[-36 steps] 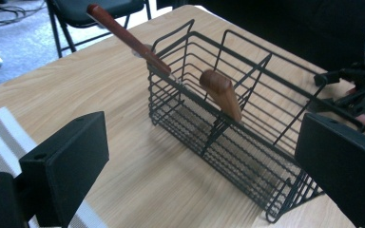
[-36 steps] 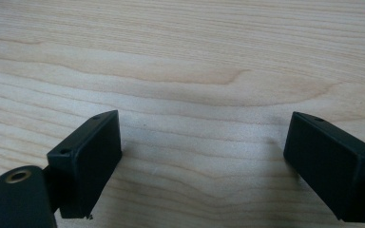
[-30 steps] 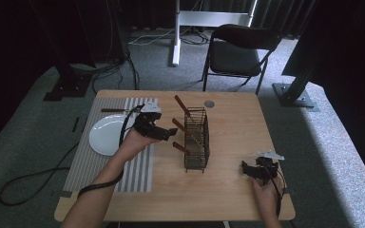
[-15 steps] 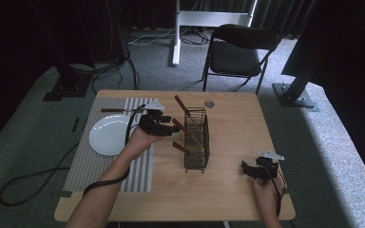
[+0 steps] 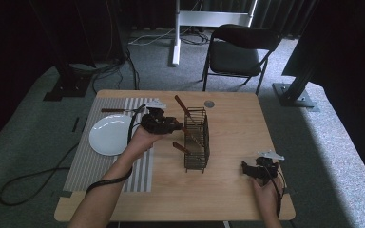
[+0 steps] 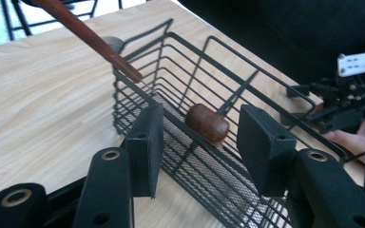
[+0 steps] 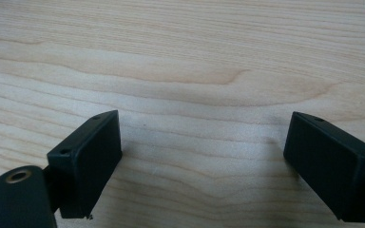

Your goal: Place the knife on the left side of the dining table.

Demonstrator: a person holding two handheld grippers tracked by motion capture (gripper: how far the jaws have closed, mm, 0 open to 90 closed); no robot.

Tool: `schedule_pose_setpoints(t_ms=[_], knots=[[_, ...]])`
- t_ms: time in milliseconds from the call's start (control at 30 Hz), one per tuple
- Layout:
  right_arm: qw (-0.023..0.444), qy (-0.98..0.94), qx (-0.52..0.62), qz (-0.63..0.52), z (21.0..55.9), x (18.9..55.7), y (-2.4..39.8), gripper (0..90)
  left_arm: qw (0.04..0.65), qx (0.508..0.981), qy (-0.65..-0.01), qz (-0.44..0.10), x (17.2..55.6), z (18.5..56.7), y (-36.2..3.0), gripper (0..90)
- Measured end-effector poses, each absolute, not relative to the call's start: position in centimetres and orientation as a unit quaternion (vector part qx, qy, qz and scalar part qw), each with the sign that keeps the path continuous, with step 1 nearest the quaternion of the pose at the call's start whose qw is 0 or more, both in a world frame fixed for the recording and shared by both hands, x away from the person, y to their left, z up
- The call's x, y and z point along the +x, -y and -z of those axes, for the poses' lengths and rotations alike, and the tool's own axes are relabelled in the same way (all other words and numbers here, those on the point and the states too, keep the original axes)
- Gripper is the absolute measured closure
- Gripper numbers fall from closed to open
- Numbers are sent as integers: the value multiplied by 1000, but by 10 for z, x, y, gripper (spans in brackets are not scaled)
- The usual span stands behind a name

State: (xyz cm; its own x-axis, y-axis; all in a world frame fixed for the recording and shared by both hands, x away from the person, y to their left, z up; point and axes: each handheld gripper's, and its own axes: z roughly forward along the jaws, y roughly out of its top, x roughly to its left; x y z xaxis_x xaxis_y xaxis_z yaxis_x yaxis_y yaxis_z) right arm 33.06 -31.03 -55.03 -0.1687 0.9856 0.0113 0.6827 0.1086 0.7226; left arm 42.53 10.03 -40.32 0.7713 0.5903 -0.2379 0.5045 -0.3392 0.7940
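A dark folding chair (image 5: 241, 50) stands on grey carpet (image 5: 38, 123) beyond the wooden table (image 5: 237, 123), before black curtains (image 5: 76, 19).

The table (image 5: 237, 190) is pale wood with a visible wavy grain and a smooth, lightly sheened finish. Near its middle, the basket (image 5: 196, 140) is thin black metal wire, with a fine mesh floor seen in the left gripper view. The two handles in it (image 6: 208, 123) look like dark reddish-brown polished wood, slightly glossy. Toward the left edge, the placemat (image 5: 83, 166) looks like woven striped cloth, matt, and the plate (image 5: 105, 138) is smooth, glossy white. The left gripper (image 6: 199, 145) and right gripper (image 7: 202, 164) have matt black pads and arms that look like plastic.
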Motion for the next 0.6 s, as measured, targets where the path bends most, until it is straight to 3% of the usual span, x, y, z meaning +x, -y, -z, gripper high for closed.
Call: schedule_pose_setpoints(t_ms=[233,600], knots=[[250,-701,595,-304,550,331,310,116,472,816,-331,-41,425,402,-101,660],[250,-701,595,-304,550,331,310,117,488,813,-319,-7,423,401,-101,738]])
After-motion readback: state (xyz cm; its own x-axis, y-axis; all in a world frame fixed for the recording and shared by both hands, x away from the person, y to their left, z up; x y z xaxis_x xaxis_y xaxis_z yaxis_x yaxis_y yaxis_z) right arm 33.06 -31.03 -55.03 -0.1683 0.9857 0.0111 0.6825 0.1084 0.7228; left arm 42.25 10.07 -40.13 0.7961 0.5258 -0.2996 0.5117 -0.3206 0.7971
